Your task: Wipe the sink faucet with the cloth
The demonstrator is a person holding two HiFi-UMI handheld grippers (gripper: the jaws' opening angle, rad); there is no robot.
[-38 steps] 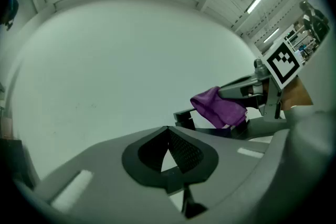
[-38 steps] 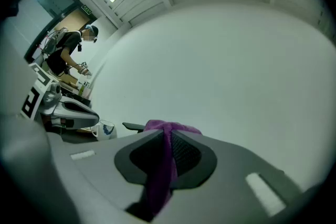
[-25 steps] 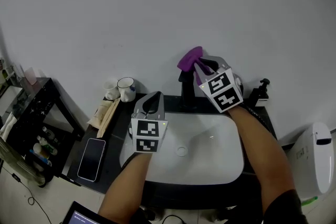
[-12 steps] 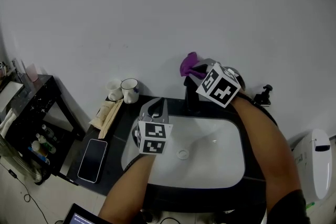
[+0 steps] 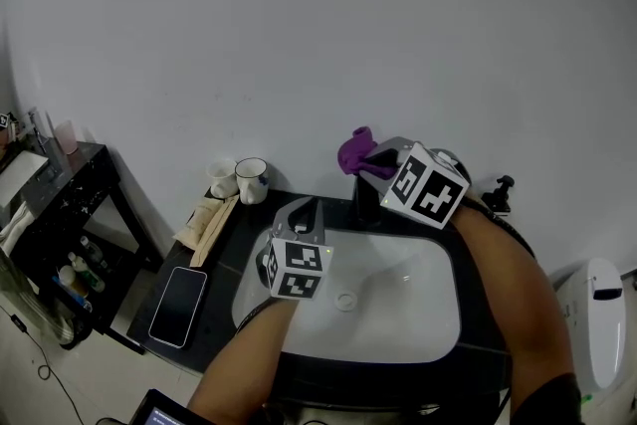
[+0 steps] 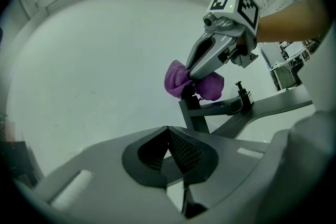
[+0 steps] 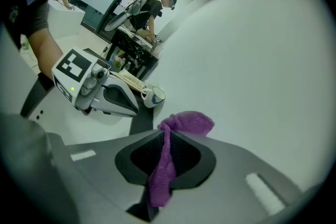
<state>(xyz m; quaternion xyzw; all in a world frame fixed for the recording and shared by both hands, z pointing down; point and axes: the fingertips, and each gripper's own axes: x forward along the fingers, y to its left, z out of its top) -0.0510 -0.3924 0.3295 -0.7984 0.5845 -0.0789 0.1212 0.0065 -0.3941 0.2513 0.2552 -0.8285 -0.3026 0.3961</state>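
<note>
Right gripper [image 5: 375,159] is clamped on crumpled purple cloth [image 5: 353,152] at black metal faucet [image 5: 364,201] top; left gripper [image 5: 304,210] is closed, empty; wiping is judged barely begun.

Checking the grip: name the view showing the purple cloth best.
The right gripper view: the purple cloth runs as a pinched strip between the right gripper's shut jaws, bunching beyond them. The left gripper view shows only that bunch at the black faucet's top; the head view, a small tuft.
</note>
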